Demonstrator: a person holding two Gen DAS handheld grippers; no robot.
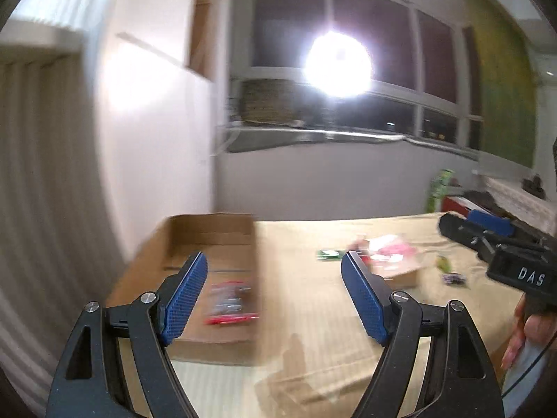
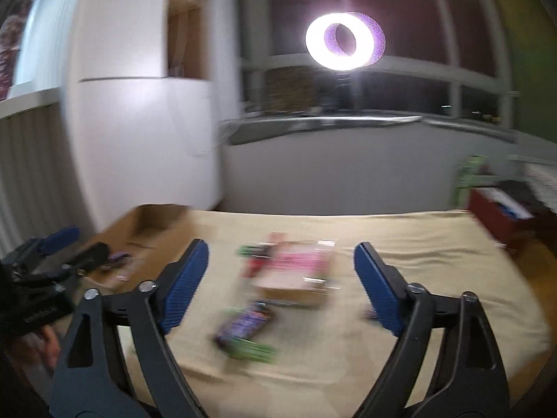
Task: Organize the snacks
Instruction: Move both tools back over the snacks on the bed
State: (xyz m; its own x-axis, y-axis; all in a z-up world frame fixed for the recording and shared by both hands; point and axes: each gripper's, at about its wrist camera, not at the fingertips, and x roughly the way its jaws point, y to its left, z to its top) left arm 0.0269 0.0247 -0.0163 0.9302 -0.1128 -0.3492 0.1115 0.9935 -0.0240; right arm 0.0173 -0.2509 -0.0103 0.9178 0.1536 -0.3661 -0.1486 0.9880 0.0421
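Snacks lie in two places on the cream cloth-covered table (image 2: 400, 254); one red-and-clear packet (image 1: 231, 301) rests on the floor of the shallow brown cardboard box (image 1: 209, 233) at the table's left end, and the rest sit loose near the middle of the cloth; the step in hand, as I judge it, is the turn from box to loose pile for another pick; the left gripper (image 1: 275, 296) hangs over the box's right edge with its blue-padded jaws wide apart and nothing between them; the right gripper (image 2: 282, 285) points at the loose pile, its jaws likewise spread and empty; the nearest target looks to be the purple-and-green wrapped packet (image 2: 245, 334), lying flat on the cloth just in front of the pile; the next move calls for lowering the right jaws around it, closing across its narrow side, then carrying it left to the box; the flat wrapper may slip or drag the cloth; counted: one box, one packet inside it for certain; loose, one pink-topped small brown carton (image 2: 296, 275), one dark green bar (image 1: 329, 254), one red item (image 2: 256, 264) beside the carton, one purple-and-green packet; blur hides whether more lie there; both views are smeared, so finer details stay unclear.
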